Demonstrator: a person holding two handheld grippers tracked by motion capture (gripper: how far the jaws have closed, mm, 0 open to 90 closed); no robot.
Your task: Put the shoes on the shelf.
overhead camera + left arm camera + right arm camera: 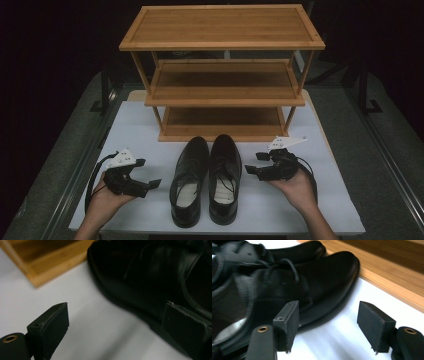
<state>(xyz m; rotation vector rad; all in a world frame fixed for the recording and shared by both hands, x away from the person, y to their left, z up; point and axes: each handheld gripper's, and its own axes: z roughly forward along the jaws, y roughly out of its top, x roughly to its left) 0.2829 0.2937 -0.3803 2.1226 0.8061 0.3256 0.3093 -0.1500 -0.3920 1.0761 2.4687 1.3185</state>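
left gripper (150, 173): jaws apart, nothing held, just left of left shoe (189, 180) | right gripper (254, 163): jaws apart, nothing held, just right of right shoe (223, 175) | shoes side by side on white table (150, 125), toes near wooden rack (222, 75)

Dim overhead light, blurred gripper close-ups

Three-tier bamboo shoe rack (222, 75) stands at far centre of the white table top (150, 125), all shelves bare. Grey floor (65, 150) lies left and right of the table.
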